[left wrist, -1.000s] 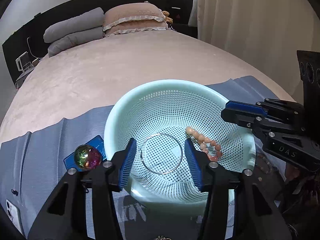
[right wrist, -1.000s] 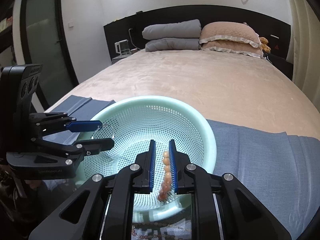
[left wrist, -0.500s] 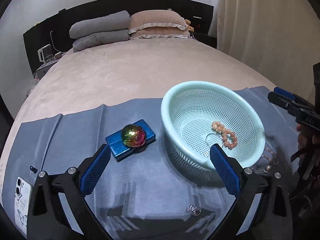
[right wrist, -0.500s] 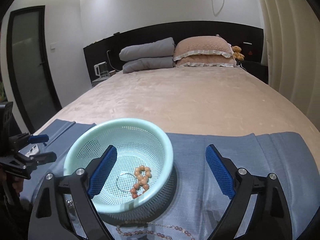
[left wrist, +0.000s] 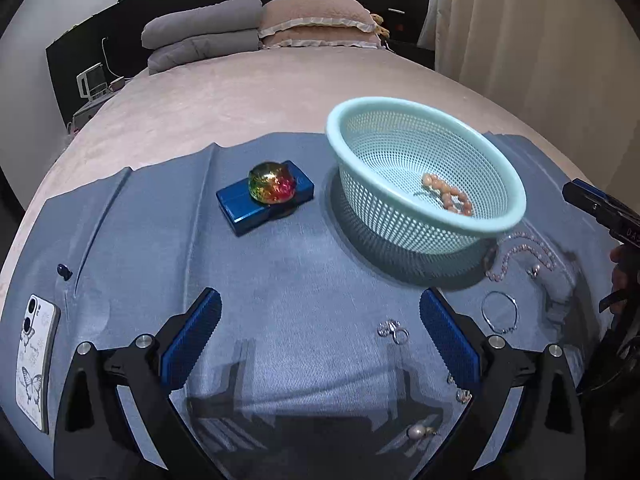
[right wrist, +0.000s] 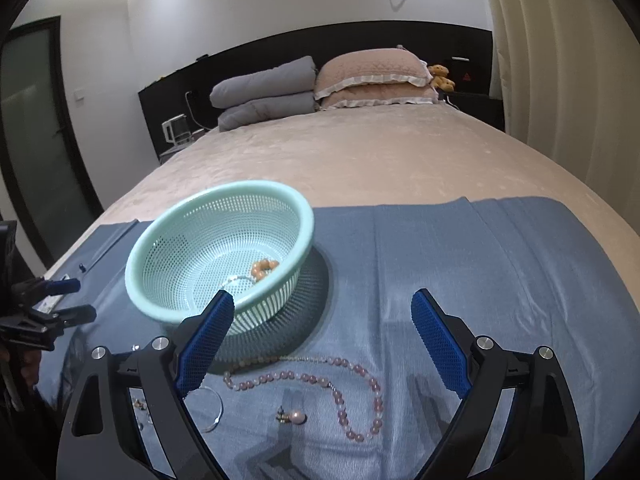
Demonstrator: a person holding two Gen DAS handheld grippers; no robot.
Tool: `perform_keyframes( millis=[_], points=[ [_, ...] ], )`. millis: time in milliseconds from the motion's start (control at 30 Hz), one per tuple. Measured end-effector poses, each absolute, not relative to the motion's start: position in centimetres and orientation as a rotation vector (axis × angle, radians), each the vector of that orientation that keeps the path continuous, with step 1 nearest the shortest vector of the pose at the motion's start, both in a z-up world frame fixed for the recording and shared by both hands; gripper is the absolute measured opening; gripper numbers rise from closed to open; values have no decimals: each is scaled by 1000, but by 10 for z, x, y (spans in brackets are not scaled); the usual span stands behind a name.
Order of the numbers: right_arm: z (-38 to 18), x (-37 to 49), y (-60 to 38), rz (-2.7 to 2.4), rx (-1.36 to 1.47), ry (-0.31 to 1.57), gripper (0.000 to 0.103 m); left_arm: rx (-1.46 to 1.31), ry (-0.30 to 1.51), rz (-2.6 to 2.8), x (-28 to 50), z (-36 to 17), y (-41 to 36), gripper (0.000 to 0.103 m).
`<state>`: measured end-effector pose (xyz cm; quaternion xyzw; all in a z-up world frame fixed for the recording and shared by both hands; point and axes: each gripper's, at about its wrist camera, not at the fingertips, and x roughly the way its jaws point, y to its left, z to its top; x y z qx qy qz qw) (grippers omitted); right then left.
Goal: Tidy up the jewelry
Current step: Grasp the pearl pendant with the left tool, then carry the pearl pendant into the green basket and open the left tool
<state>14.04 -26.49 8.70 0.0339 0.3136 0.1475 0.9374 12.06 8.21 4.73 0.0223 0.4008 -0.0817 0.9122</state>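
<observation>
A pale green mesh basket (left wrist: 496, 168) (right wrist: 176, 232) stands on the blue cloth and holds an orange bead bracelet (left wrist: 448, 197) (right wrist: 262, 268) and a thin silver hoop (right wrist: 238, 280). On the cloth near me lie a pink bead necklace (right wrist: 340, 396) (left wrist: 520, 254), a thin silver bangle (left wrist: 500, 312) (right wrist: 214, 408), silver rings (left wrist: 394, 330) and a pearl earring (right wrist: 294, 416) (left wrist: 416, 432). My left gripper (left wrist: 320, 336) is open and empty, above the cloth short of the basket. My right gripper (right wrist: 322, 336) is open and empty above the necklace.
A blue box (left wrist: 240, 206) with an iridescent ball (left wrist: 272, 184) on it lies left of the basket. A phone (left wrist: 34, 358) lies at the cloth's left edge. Pillows (right wrist: 320, 80) lie at the head of the bed. A curtain (left wrist: 540, 40) hangs on the right.
Both grippers have opened wide and pulled back from the basket. The silver hoop and the orange bracelet now lie in the basket. More of the cloth and loose jewelry has come into view.
</observation>
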Motion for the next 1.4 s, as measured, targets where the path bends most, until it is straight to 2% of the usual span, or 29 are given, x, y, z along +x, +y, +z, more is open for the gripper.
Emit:
perform_keyframes(
  millis=[167, 433, 633, 700, 733, 800, 833, 867, 933, 967, 1067, 1400],
  points=[
    [71, 121, -250, 296, 21, 659, 86, 100, 828, -162, 96, 28, 70, 97],
    [45, 109, -229, 318, -28, 686, 76, 22, 768, -159, 55, 9, 70, 97],
    [28, 111, -225, 315, -40, 716, 61, 62, 769, -191, 43, -6, 56, 95],
    [22, 113, -228, 292, -39, 728, 60, 59, 794, -211, 44, -11, 54, 83],
    [19, 115, -229, 285, -35, 736, 58, 67, 810, -208, 45, -15, 53, 82],
    [12, 119, -229, 285, -34, 769, 44, 103, 799, -195, 43, -18, 49, 76],
    [11, 119, -228, 283, -43, 769, 44, 108, 798, -207, 42, -18, 48, 74],
    [11, 119, -226, 282, -56, 764, 41, 106, 797, -218, 41, -17, 48, 68],
    [10, 118, -222, 296, -67, 765, 30, 105, 790, -223, 39, -17, 48, 52],
    [9, 118, -222, 303, -70, 765, 22, 102, 789, -232, 38, -17, 48, 40],
    [10, 117, -223, 311, -66, 768, 20, 87, 794, -267, 38, -16, 47, 22],
    [20, 112, -227, 363, -29, 766, 20, 89, 826, -298, 36, -12, 44, 22]
  ],
)
